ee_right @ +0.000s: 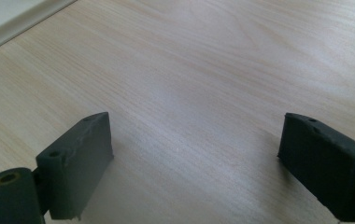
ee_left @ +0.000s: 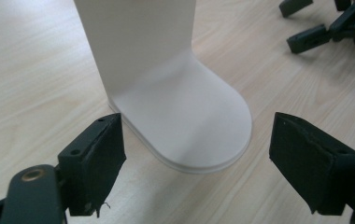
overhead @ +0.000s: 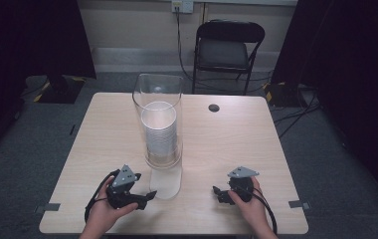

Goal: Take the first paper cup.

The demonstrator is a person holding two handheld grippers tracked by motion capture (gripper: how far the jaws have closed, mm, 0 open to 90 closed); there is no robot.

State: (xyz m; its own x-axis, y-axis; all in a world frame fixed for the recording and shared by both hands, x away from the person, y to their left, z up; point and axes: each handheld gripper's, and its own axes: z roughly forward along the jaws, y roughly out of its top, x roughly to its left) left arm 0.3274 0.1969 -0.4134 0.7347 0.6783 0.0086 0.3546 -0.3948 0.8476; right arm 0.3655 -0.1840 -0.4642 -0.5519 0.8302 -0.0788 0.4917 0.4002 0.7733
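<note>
A tall clear tube (overhead: pixel 157 117) stands upright on a white stand with a rounded base (overhead: pixel 166 182) near the table's middle; a stack of white cups (overhead: pixel 159 128) sits inside the tube. My left gripper (overhead: pixel 149 197) rests low on the table just left of that base, jaws open, nothing between them. In the left gripper view the white base (ee_left: pixel 189 121) lies right ahead of the open gripper (ee_left: pixel 196 161). My right gripper (overhead: pixel 218 194) sits right of the base, open and empty over bare wood (ee_right: pixel 194 154).
The light wood table (overhead: pixel 236 144) has a small dark round hole (overhead: pixel 214 107) at its back. A folding chair (overhead: pixel 227 47) stands behind the table. Dark curtains hang at both sides, and cables lie on the floor.
</note>
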